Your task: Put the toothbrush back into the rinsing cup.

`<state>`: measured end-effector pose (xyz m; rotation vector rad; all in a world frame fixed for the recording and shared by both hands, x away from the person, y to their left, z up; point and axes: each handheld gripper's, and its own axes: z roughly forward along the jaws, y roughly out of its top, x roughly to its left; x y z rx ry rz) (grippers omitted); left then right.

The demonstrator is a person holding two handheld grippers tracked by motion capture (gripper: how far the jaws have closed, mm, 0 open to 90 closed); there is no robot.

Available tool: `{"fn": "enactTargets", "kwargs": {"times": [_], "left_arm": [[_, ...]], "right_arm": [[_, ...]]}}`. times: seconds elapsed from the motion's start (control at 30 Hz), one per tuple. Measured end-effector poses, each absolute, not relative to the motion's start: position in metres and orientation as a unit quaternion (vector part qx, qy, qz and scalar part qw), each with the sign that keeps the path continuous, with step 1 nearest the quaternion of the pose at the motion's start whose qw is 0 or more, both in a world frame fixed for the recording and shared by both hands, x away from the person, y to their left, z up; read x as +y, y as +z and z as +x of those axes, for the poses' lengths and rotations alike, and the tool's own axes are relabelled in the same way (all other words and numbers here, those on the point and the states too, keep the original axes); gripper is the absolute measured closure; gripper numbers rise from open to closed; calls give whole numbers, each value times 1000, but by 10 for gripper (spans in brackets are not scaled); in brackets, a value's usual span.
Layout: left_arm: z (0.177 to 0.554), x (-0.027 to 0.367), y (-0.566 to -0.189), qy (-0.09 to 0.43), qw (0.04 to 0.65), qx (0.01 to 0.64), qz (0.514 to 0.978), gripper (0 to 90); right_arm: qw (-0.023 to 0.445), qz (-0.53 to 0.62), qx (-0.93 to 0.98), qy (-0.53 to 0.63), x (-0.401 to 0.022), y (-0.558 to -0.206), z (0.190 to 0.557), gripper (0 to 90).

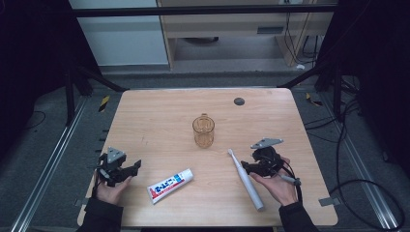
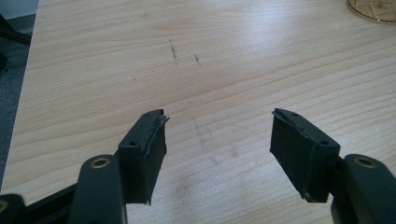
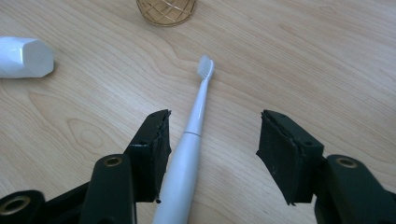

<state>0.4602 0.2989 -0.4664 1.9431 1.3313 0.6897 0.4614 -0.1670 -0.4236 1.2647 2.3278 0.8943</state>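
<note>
While both grippers' fingers gape empty, toothbrush (image 3: 194, 126) lies between cup (image 1: 203, 131) and toothpaste (image 1: 170, 185).

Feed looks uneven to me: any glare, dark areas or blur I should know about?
High view: table evenly lit, surroundings very dark, picture soft. Left gripper view: bright wash at upper right by the amber cup. Right gripper view: toothbrush sharp, toothpaste cap slightly overexposed.

White electric toothbrush (image 3: 194, 126) flat on table (image 3: 303, 56)

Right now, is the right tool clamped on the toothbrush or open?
Open. In the right gripper view the toothbrush lies flat on the table between the right tool jaws, close by one pad, a wide gap to the other.
</note>
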Motion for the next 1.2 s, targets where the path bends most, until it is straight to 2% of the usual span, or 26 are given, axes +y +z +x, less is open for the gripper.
{"fn": "enactTargets", "kwargs": {"times": [0.63,1.2], "left_arm": [[462,300,-464,267,338,512,743,345],[462,300,-465,267,337,512,744,343]], "right_arm": [[136,443,848,256,-142,-435,475,437],[105,463,854,214,-140,-452,482,495]]}}
